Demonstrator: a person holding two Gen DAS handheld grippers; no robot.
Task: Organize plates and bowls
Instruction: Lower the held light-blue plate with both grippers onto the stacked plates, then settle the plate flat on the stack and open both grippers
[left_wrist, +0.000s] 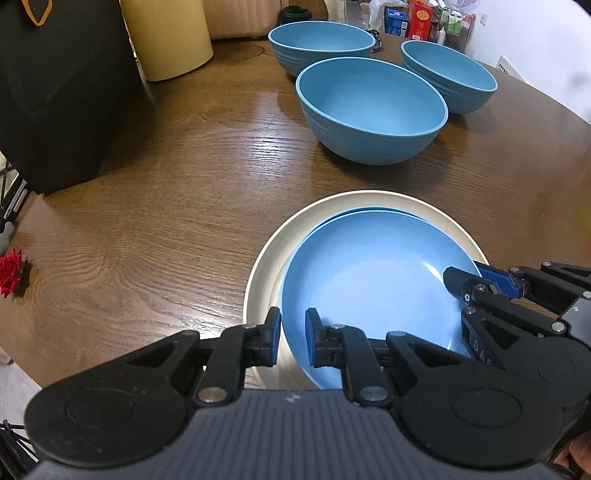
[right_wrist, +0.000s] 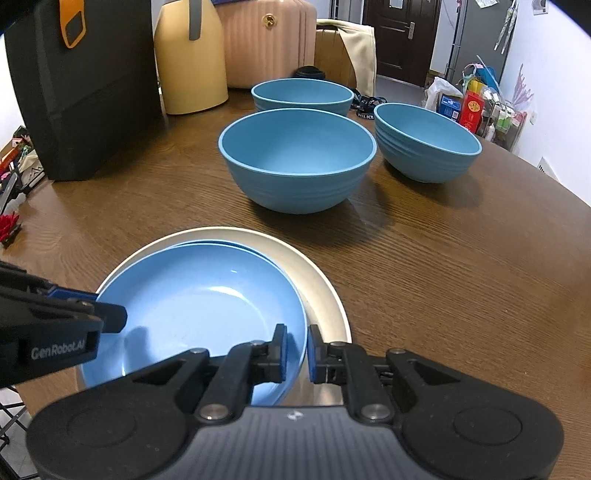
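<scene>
From the left wrist camera, the left tool (left_wrist: 292, 334) straddles the near-left rim of the blue plate (left_wrist: 373, 291) — one finger outside the rim, the other over the plate's inner surface, with only a narrow gap between them. Whether the pads actually pinch the rim cannot be told from here. The blue plate sits on another blue plate of which only a thin far edge shows, and both lie in the cream plate (left_wrist: 266, 273) on the wooden bench (left_wrist: 166, 206). The right tool (left_wrist: 466, 288) reaches in from the right, its fingers at the plate's right rim. Beyond stand three blue bowls: the nearest bowl (left_wrist: 371, 110), the far bowl (left_wrist: 320, 44) behind it, and the right bowl (left_wrist: 448, 75). A black case (left_wrist: 62, 92) and a yellow container (left_wrist: 166, 37) stand at the far left; a red flower (left_wrist: 11, 273) lies at the bench's left edge.

From the right wrist camera, the right tool (right_wrist: 296, 350) straddles the blue plate's (right_wrist: 199, 299) near-right rim in the same way, fingers close together, contact uncertain. The left tool (right_wrist: 110, 317) comes in from the left over the plate's left rim. The cream plate (right_wrist: 317, 280) shows beyond and to the right. The nearest bowl (right_wrist: 297, 158), right bowl (right_wrist: 426, 142) and far bowl (right_wrist: 303, 96) stand upright, near one another but apart from the plates.
</scene>
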